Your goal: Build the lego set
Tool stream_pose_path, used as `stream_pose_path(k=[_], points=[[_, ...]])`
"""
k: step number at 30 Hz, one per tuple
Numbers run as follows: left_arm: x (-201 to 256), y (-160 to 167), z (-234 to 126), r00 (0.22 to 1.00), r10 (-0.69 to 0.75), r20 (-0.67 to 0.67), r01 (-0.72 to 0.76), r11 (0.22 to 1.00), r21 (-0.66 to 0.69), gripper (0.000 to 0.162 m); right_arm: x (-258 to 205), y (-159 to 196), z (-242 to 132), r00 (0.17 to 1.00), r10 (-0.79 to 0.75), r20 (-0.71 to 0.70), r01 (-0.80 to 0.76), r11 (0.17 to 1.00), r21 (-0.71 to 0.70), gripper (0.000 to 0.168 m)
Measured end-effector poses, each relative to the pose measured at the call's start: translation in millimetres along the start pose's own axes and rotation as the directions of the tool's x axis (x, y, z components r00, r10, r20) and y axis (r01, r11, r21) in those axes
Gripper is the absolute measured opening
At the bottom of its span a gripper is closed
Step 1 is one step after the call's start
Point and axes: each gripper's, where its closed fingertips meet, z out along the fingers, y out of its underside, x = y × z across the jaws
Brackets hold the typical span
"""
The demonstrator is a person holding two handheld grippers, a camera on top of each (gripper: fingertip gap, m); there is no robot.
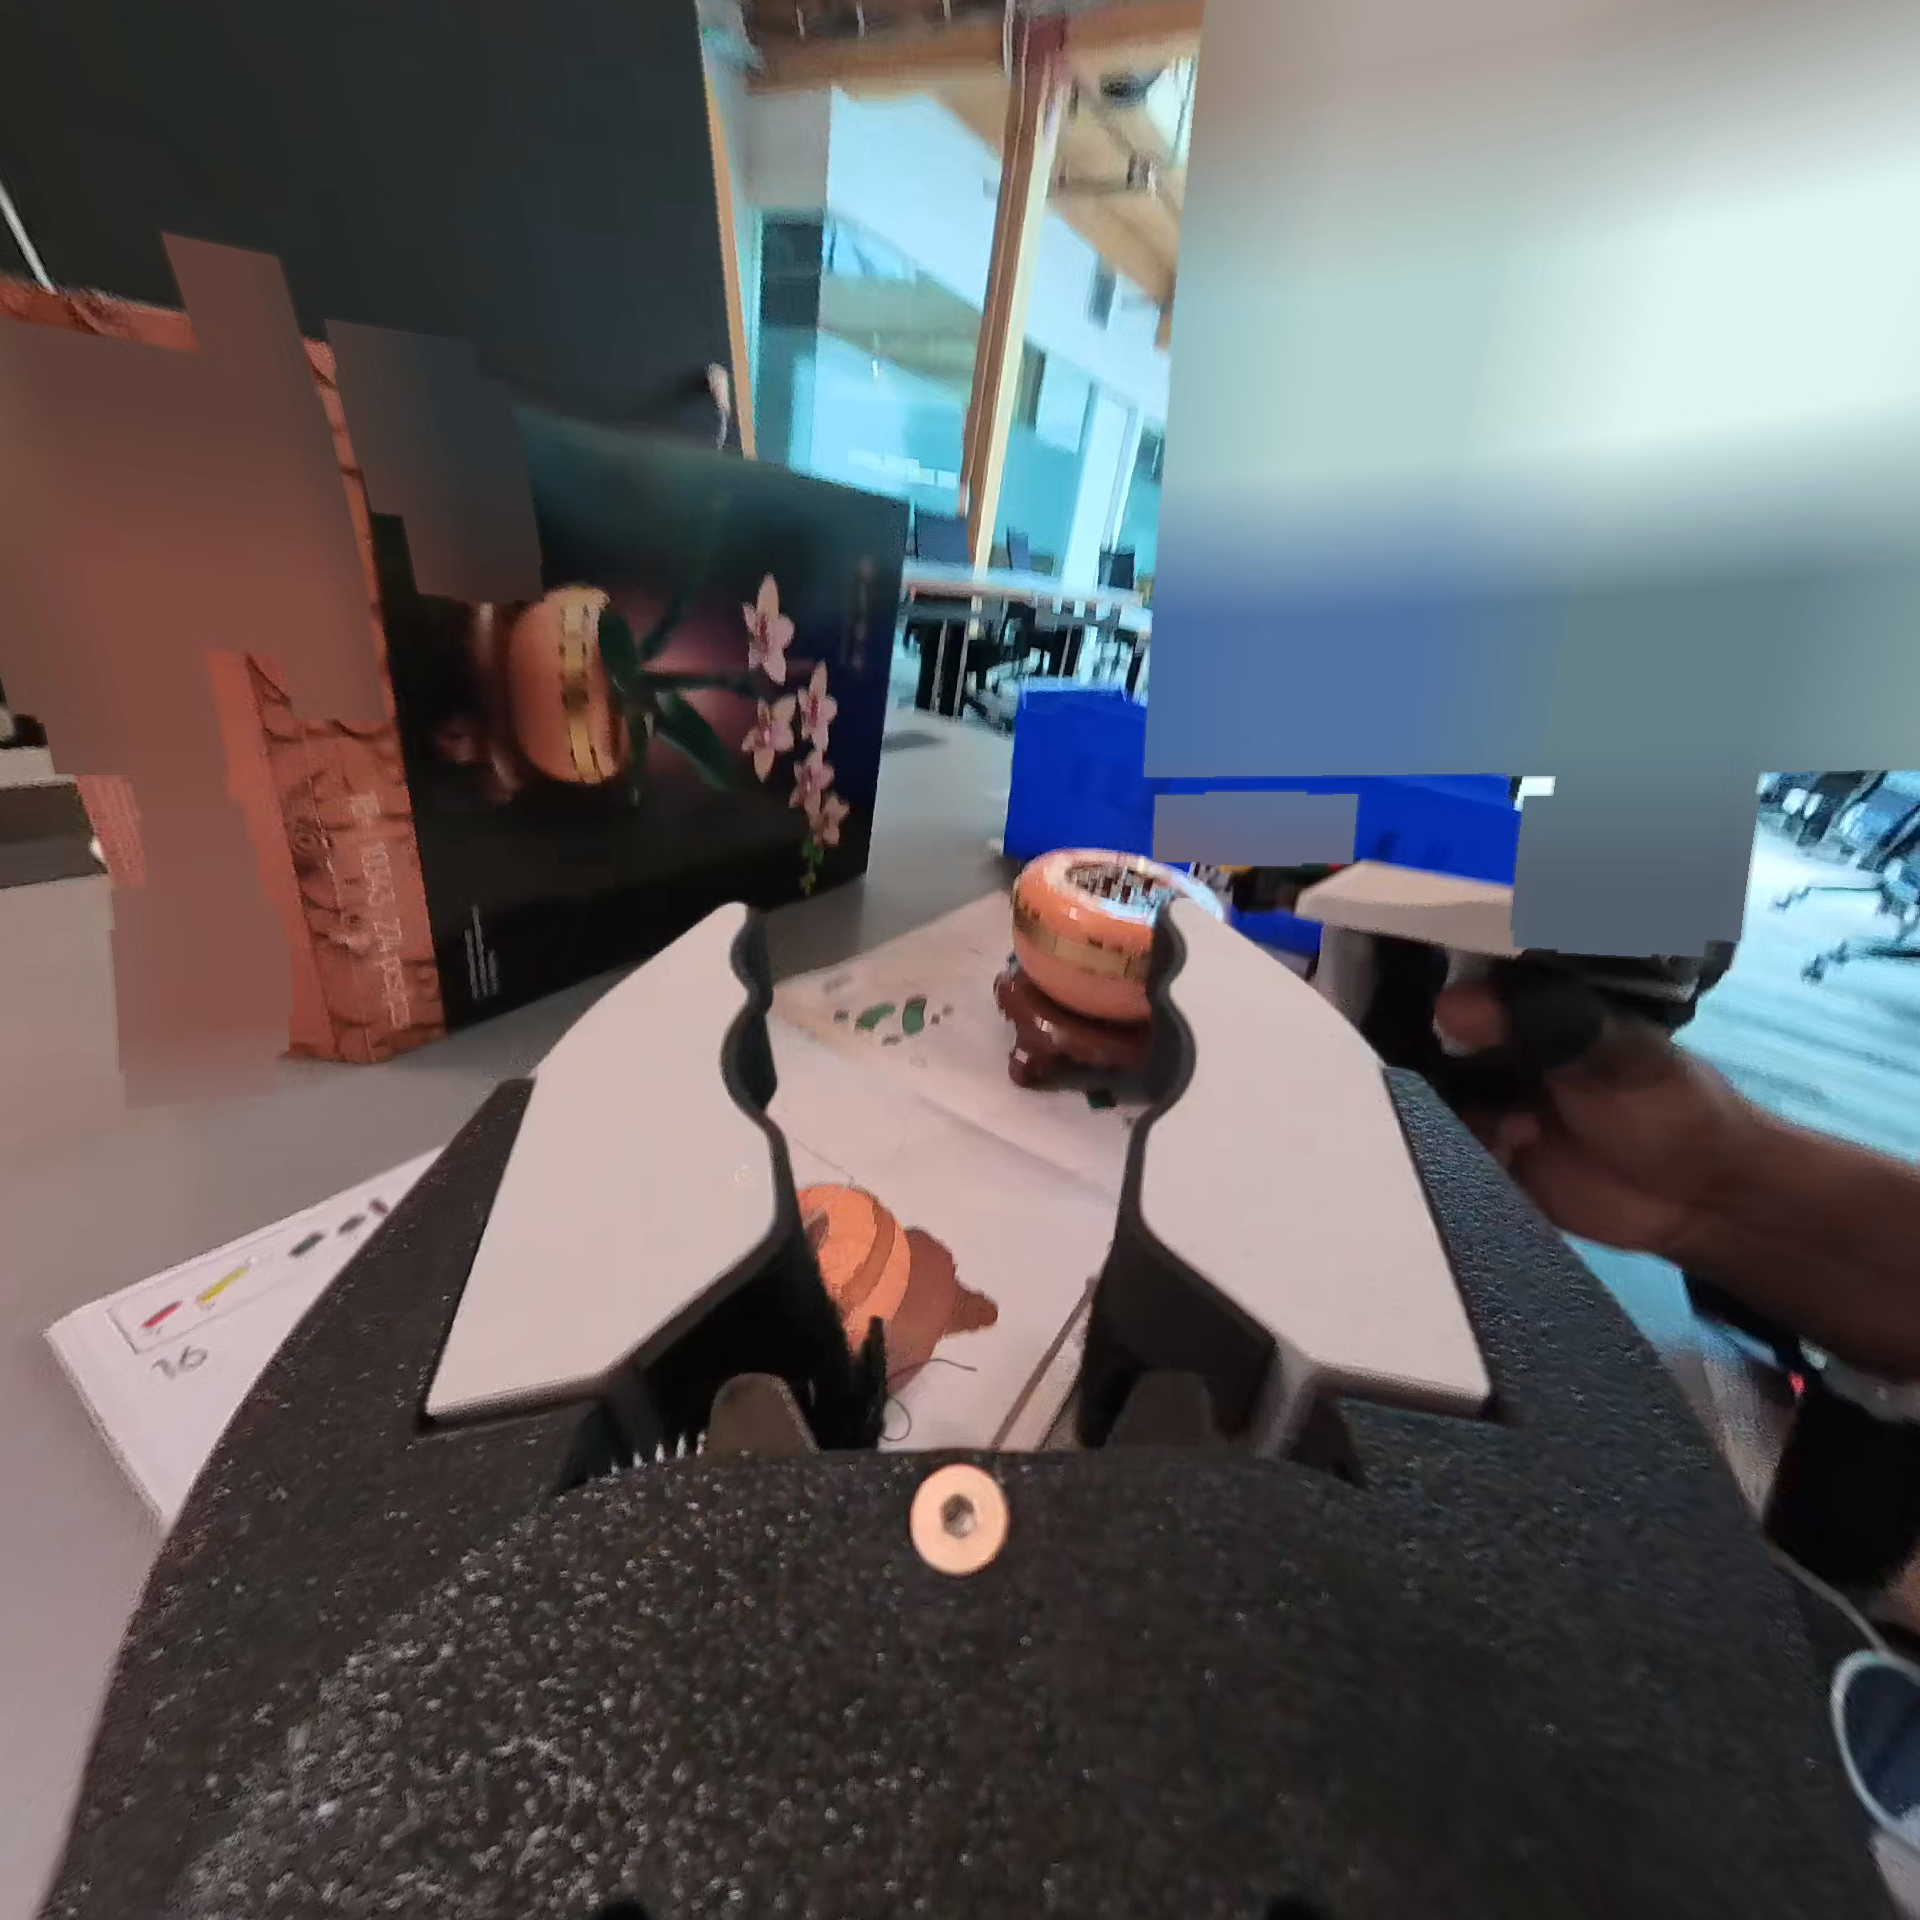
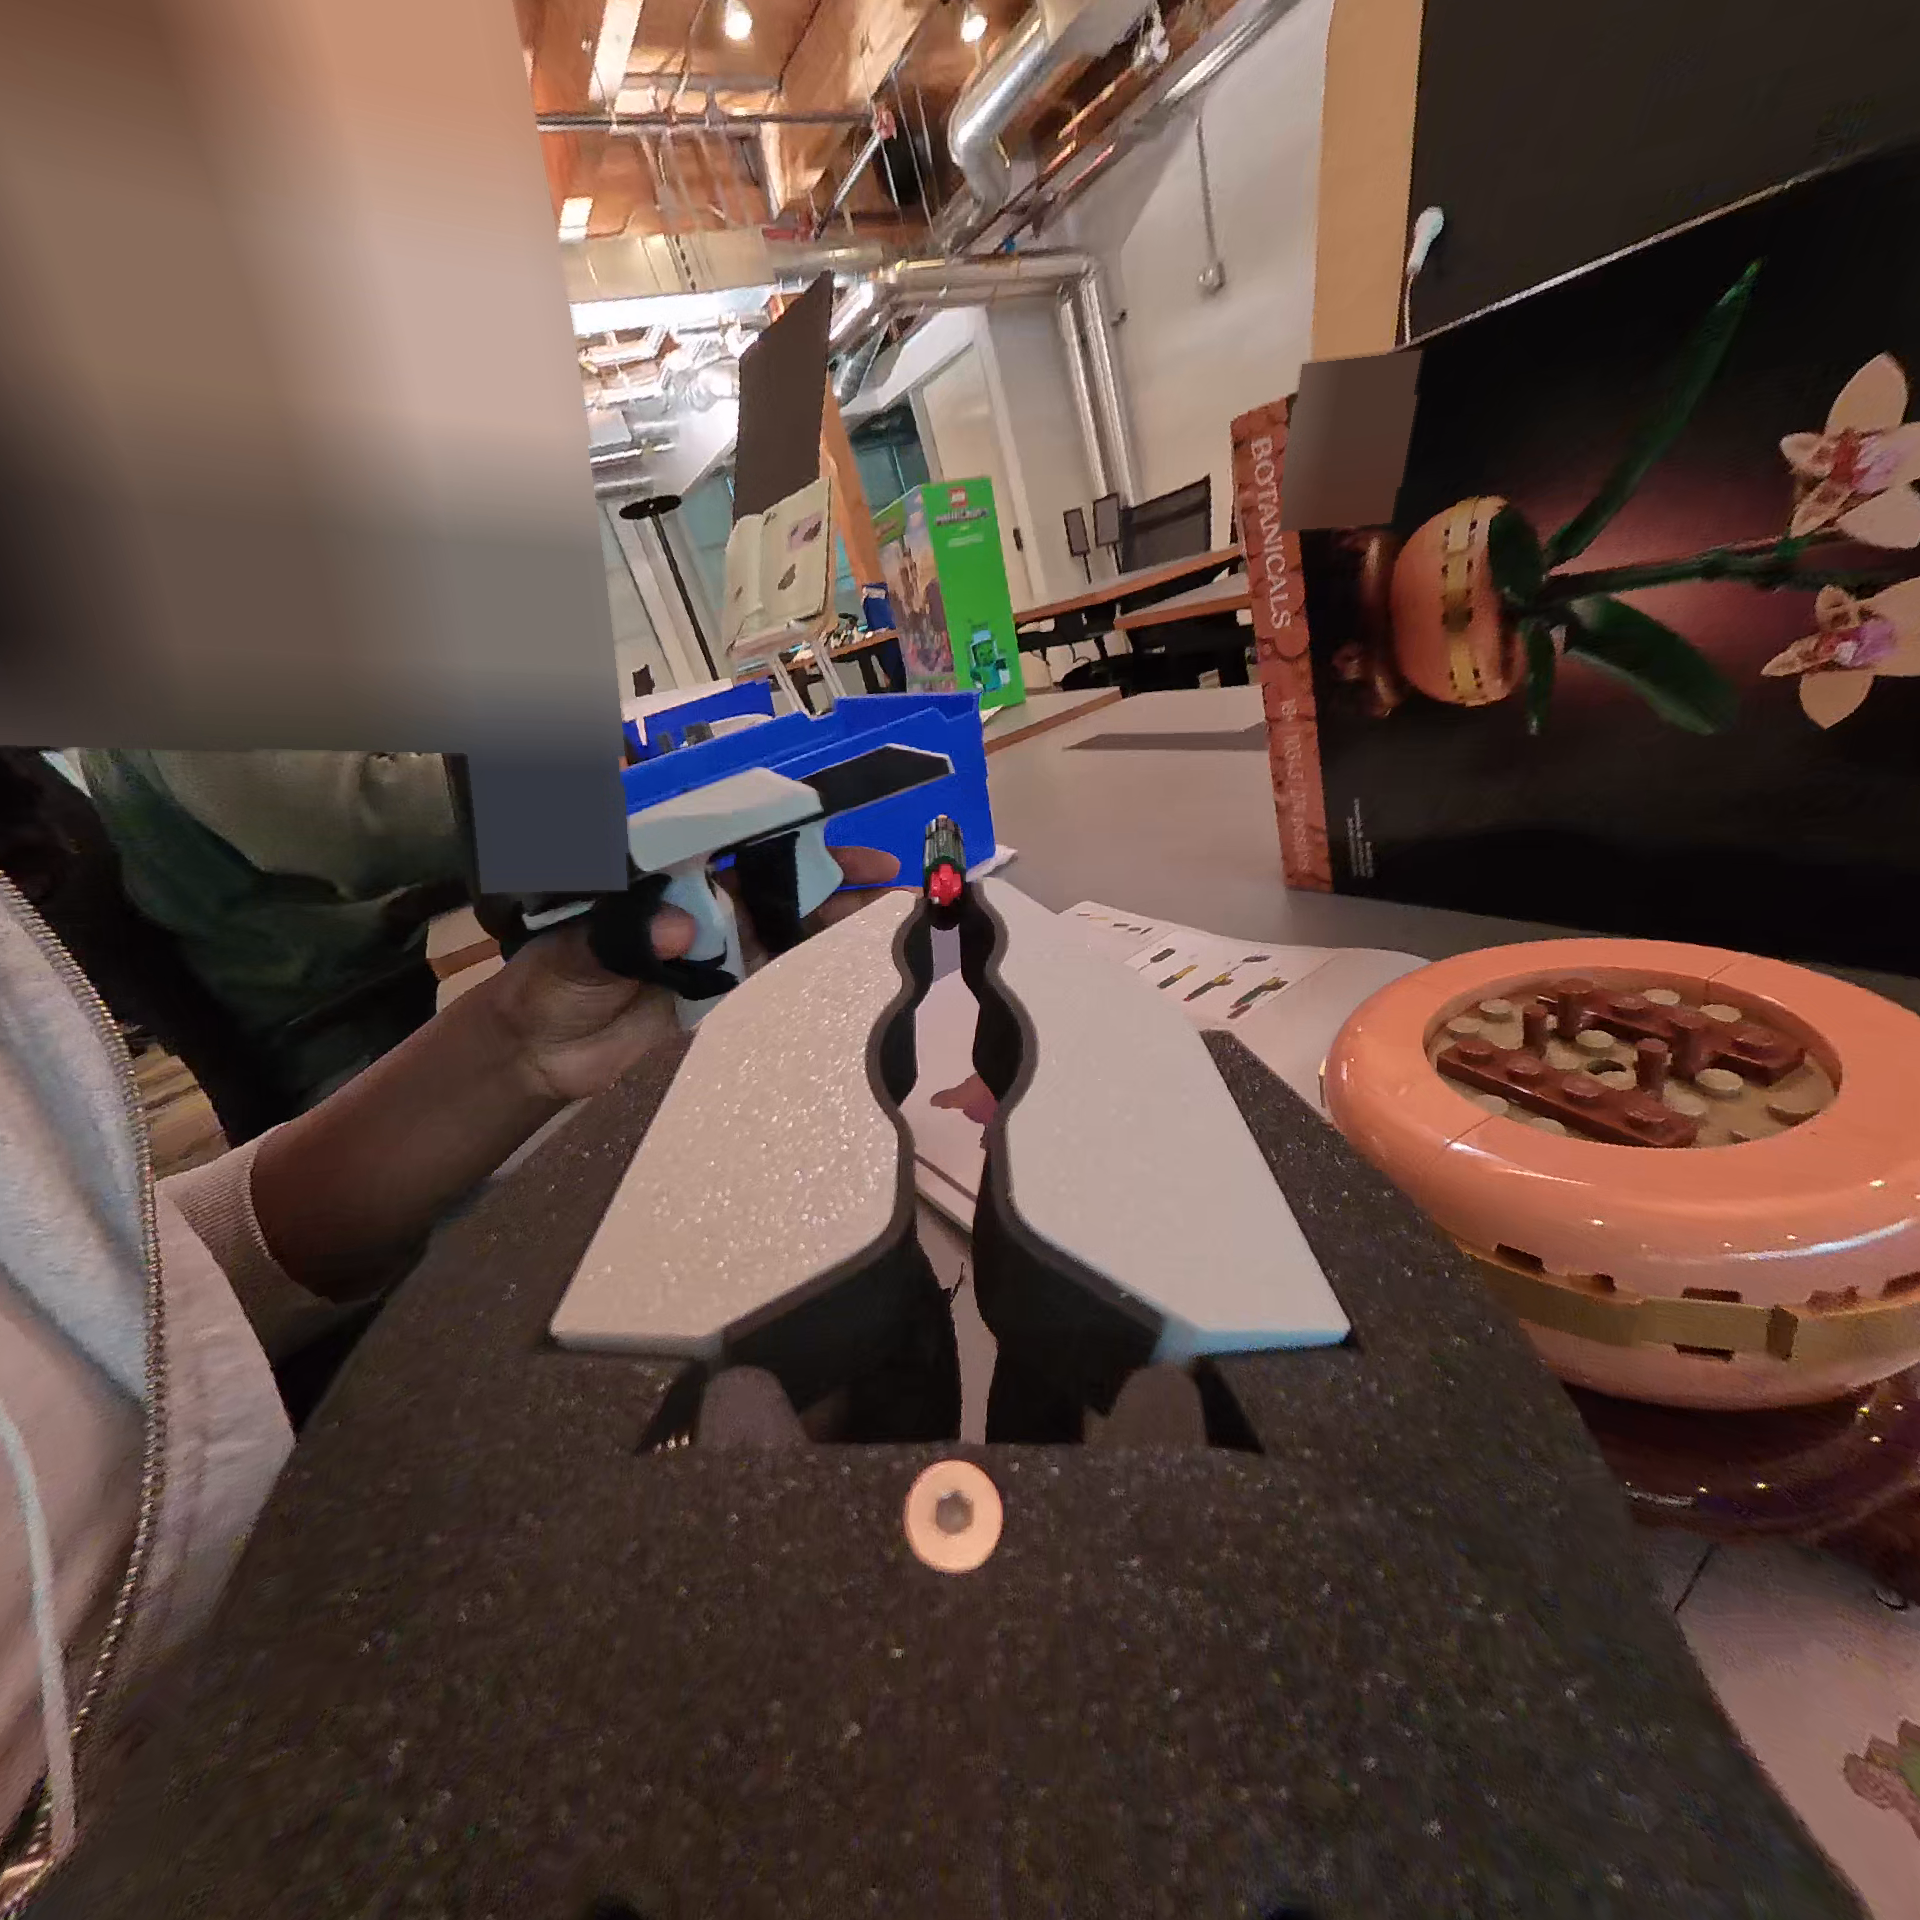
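The right tool (image 2: 948,909) pinches a small green stick w/ a red tip (image 2: 943,868) at its very end; the left tool (image 1: 961,935) is spread wide w/ nothing in it. The orange pot (image 2: 1621,1174) sits on the tabletop (image 2: 1143,821), just to the right of the right tool. I think the stick goes in the pot's top, so go slow, keep it straight & push down soft.
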Motion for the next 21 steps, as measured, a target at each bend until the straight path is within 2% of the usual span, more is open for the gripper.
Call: stream_pose_path(k=[2,6,9,11,13,14,16,18,19,21], points=[[-0.1,-10.7,-3.8,1.000,-0.006,-0.007,0.006,0.997,0.073,0.063,-2.6,-2.3,-1.8,1.000,-0.014,0.010,0.014,1.000,0.020,0.005],[-16.0,-16.6,-10.9,0.997,-0.017,0.081,0.009,0.995,0.100,0.047,-8.6,-3.5,-3.1,0.998,-0.053,0.030,0.052,0.998,0.035,0.005],[-22.0,-17.2,-16.1,0.994,-0.015,0.104,0.005,0.996,0.088,0.018,-13.8,-1.6,-2.2,0.995,-0.087,0.045,0.086,0.996,0.024,0.005],[-23.6,-17.8,-18.7,0.994,-0.062,0.091,0.054,0.995,0.088,0.000,-17.7,1.6,0.0,0.992,-0.111,0.058,0.111,0.994,0.002,0.005],[-19.4,-13.4,-17.1,0.992,-0.114,0.045,0.111,0.992,0.055,0.000,-20.4,5.3,2.4,0.990,-0.127,0.066,0.129,0.991,-0.026,0.005],[-9.9,-9.4,-15.3,0.992,-0.124,-0.027,0.124,0.992,0.010,0.004,-19.8,6.7,3.3,0.990,-0.130,0.060,0.133,0.990,-0.038,0.005],[14.4,7.0,-12.6,0.972,-0.144,-0.184,0.121,0.984,-0.129,0.022,-16.2,10.4,6.4,0.995,-0.089,0.041,0.092,0.993,-0.074,0.005],[41.6,24.1,-13.7,0.924,-0.192,-0.329,0.108,0.960,-0.257,0.031,-17.7,14.3,9.6,0.998,-0.009,0.064,0.017,0.993,-0.117,0.005],[51.3,31.2,-14.4,0.903,-0.214,-0.372,0.101,0.948,-0.302,0.036,-20.6,15.0,10.9,0.996,0.019,0.085,-0.007,0.990,-0.137,0.005],[54.8,42.2,-13.1,0.905,-0.212,-0.370,0.072,0.931,-0.358,0.041,-23.3,15.3,13.0,0.993,0.044,0.106,-0.023,0.981,-0.192,0.005]])
